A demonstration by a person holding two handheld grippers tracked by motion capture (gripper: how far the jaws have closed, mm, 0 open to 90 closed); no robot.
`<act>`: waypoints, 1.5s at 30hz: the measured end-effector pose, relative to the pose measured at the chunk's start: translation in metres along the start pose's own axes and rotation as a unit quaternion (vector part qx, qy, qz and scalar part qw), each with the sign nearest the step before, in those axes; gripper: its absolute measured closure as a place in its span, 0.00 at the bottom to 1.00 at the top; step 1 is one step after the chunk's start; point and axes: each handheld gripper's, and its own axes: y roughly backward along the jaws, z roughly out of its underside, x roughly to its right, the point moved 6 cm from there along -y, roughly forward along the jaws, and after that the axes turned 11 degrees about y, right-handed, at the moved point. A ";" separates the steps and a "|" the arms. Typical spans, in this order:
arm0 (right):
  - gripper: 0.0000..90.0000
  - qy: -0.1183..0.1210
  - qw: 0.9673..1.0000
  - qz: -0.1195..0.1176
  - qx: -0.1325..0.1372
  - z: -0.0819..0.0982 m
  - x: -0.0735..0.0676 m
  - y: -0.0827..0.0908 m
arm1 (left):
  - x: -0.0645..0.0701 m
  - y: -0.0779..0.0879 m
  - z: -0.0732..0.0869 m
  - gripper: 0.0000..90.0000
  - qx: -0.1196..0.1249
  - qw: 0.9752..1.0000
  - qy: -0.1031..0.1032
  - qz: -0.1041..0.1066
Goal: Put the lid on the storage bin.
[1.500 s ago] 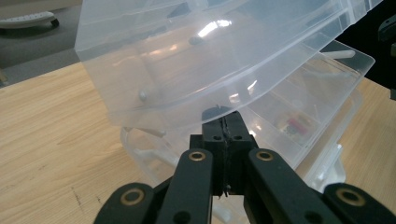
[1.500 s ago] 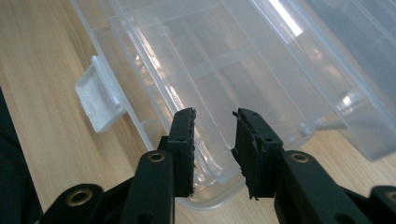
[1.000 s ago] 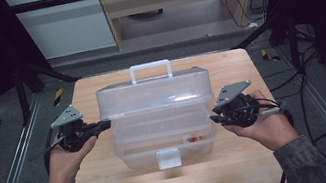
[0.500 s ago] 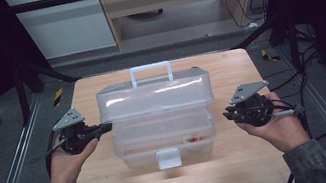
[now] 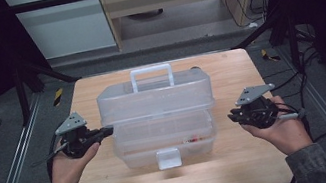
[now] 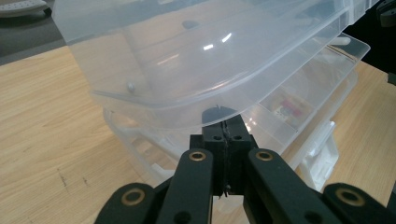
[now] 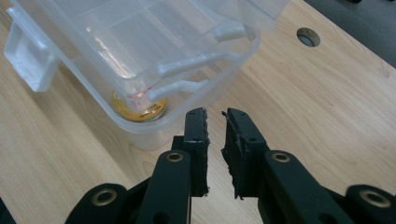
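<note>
Wooden table, dark floor around it. Nearest us, both hands flanked a clear plastic toolbox sitting mid-table. Left gripper had jaws fully together, nothing between them, tips at the box's left side under its raised upper tier. Right gripper sat clear of the box's right end, jaws nearly closed with a narrow gap, empty. Bottom compartment held a round gold-lidded tin; a tray cell held small red bits. White handle stood at the far side.
</note>
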 end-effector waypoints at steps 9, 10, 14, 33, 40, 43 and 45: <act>0.87 -0.013 1.000 0.003 -0.002 0.009 -0.001 -0.006 | 0.002 0.002 0.008 1.00 -0.004 1.000 0.000 0.000; 0.86 -0.013 1.000 0.003 -0.002 0.010 -0.001 -0.007 | 0.001 0.002 0.008 1.00 -0.005 1.000 0.000 0.001; 0.86 -0.015 1.000 0.004 -0.004 0.012 0.000 -0.009 | 0.002 0.002 0.010 1.00 -0.005 1.000 0.001 0.001; 0.86 -0.048 0.999 0.018 -0.012 0.030 0.005 -0.026 | 0.002 0.002 0.016 1.00 -0.009 1.000 0.005 0.005; 0.86 -0.069 0.997 0.024 -0.018 0.039 0.009 -0.040 | 0.002 0.001 0.018 1.00 -0.011 1.000 0.005 0.006; 0.85 -0.076 0.997 0.024 -0.021 0.042 0.010 -0.046 | 0.002 0.001 0.019 1.00 -0.011 1.000 0.005 0.007; 0.85 -0.079 0.996 0.024 -0.021 0.043 0.011 -0.049 | 0.002 0.001 0.019 1.00 -0.011 1.000 0.006 0.008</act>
